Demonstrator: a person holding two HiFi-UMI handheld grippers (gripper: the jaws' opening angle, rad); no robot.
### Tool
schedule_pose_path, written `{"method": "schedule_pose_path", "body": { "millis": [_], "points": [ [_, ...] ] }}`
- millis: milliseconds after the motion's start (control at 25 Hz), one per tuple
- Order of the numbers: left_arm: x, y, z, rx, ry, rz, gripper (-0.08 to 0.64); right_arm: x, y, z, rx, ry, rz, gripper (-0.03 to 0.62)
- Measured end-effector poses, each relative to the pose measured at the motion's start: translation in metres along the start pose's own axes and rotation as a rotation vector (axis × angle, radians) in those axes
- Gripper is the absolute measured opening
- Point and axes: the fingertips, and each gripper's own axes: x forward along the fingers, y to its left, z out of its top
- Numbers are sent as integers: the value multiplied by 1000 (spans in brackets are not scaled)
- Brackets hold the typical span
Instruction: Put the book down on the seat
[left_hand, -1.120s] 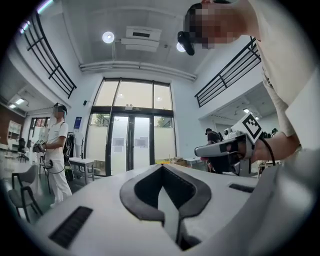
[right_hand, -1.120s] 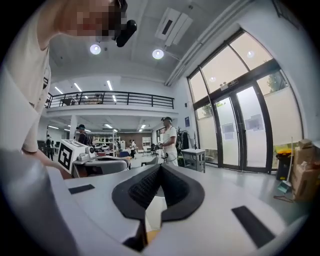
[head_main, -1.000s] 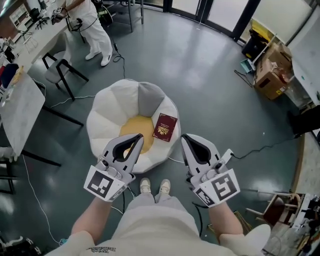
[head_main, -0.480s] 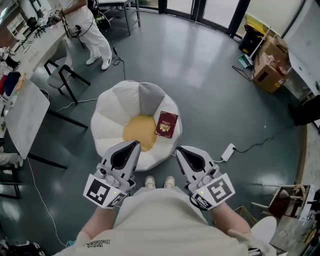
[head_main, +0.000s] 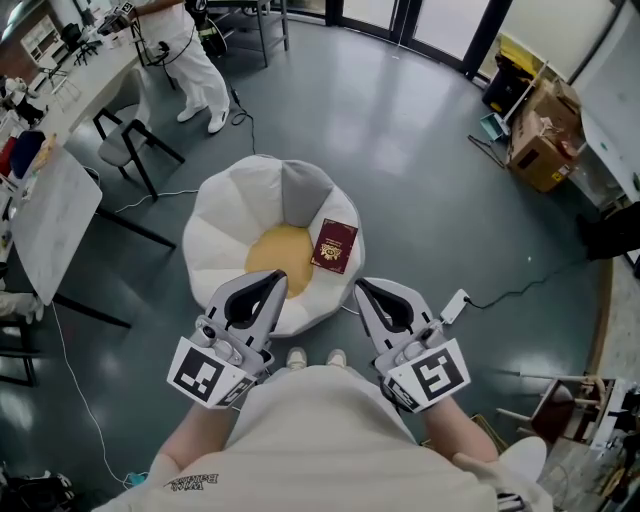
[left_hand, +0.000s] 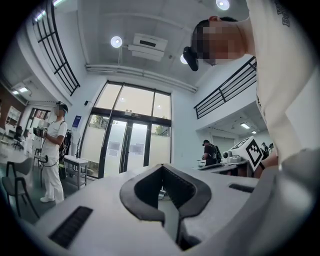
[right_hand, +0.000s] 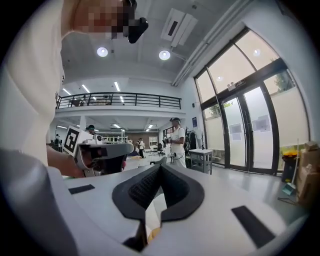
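Note:
A dark red book (head_main: 335, 245) lies flat on the right side of a white bean-bag seat (head_main: 225, 215) with a yellow middle; nothing holds it. My left gripper (head_main: 262, 283) hovers over the seat's near edge, jaws shut and empty. My right gripper (head_main: 367, 292) is beside it, just below the book and apart from it, also shut with nothing between its pads. In the left gripper view the left gripper (left_hand: 161, 167) points up at glass doors, jaws together. In the right gripper view the right gripper (right_hand: 160, 167) points into the hall, jaws together.
A person in white (head_main: 190, 50) stands at the far left by a long desk. A black-legged chair (head_main: 125, 140) and a white panel (head_main: 55, 210) are left of the seat. Cardboard boxes (head_main: 540, 140) sit at the right; a power strip (head_main: 455, 303) and cable lie on the floor.
The book stays where it lies on the seat. Both grippers remain shut and close to my body; the view has shifted only slightly.

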Motion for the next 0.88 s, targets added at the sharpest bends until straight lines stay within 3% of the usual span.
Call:
{"method": "schedule_pose_path", "body": {
  "millis": [280,880],
  "points": [
    [-5,-1,3,6,8,-16,5,2,-2,3,54,-14,-11,2],
    [-20,5,9,10,10,-40,5,2,10,14,12,-21,-35,2]
  ]
}}
